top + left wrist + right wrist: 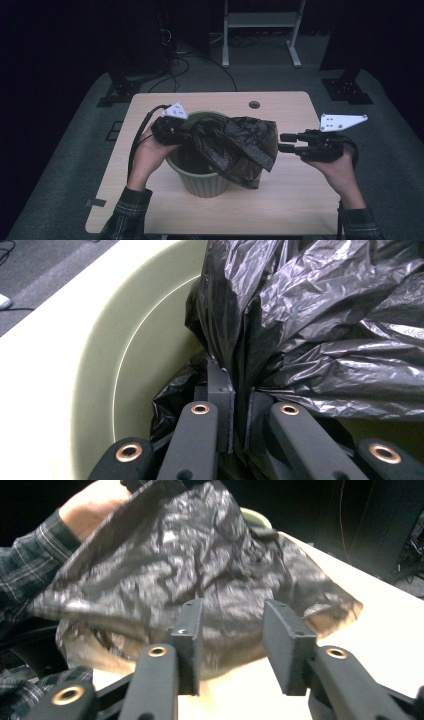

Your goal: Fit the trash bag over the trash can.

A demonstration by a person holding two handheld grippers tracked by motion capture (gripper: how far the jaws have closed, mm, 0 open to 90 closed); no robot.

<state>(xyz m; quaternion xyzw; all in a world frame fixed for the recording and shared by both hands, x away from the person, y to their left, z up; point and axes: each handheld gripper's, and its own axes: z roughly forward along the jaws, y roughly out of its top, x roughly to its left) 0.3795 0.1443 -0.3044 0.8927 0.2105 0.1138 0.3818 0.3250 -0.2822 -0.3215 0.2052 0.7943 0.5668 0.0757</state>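
From above, the green bin (204,175) sits mid-table with the black bag (235,145) draped over its far rim, so lining it looks half done. The left gripper (172,129) sits at the bin's left rim; the right gripper (286,142) hangs beside the bag.

Left gripper view: jaws pinched on bag film inside the bin wall (125,355).

Right gripper view: jaws spread, empty, facing the bag's loose edge (210,630). Next, I'd guess, it must catch that edge and stretch it over the rim.

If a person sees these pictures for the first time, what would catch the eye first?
Probably the crinkled black plastic bag draped over the pale green round bin at the middle of the light wooden table. The left gripper pinches a fold of the bag inside the bin's rim, while the right gripper waits open beside it.
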